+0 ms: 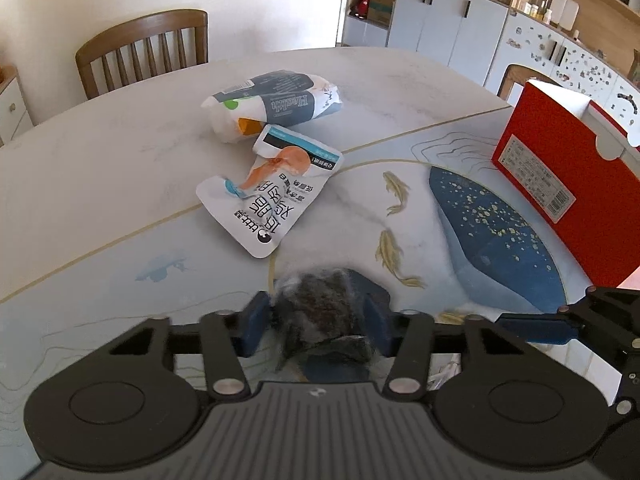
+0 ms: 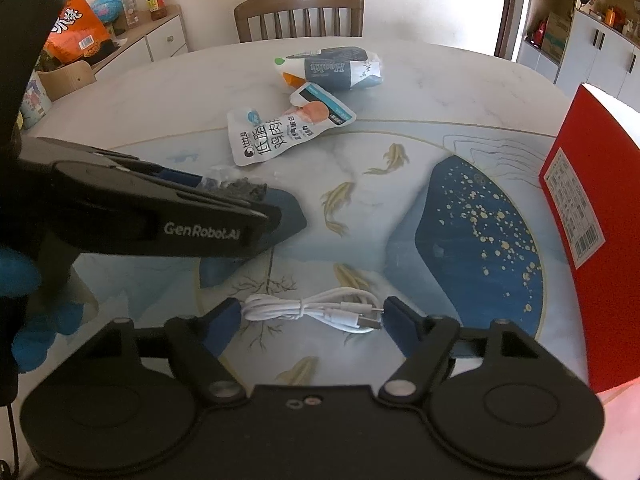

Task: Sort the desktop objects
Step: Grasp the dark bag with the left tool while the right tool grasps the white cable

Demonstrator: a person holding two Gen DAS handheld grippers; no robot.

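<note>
Blue pads on our left gripper (image 1: 316,320) pinch a dark, crinkly packet (image 1: 320,312) from both sides, low at six o'clock in the left wrist view; in the right wrist view the same packet (image 2: 236,189) peeks out at nine o'clock past the gripper's black body. Our right gripper (image 2: 312,314) stands spread around a coiled white USB cable (image 2: 320,312), which lies on the table between the pads, its loops beside the left pad and its plug just short of the right one (whether either pad touches it we cannot tell). On the marble-patterned table (image 1: 100,160), with its painted fish and dark blue shape, two more things lie toward twelve o'clock: a white pouch with an orange picture and black lettering (image 1: 268,196), and just beyond it, touching or nearly so, a grey and white wrapped pack (image 1: 276,106). At three o'clock a red box (image 1: 560,176) stands with a barcode label facing us. A wooden chair (image 2: 300,14) sits behind the far edge.
</note>
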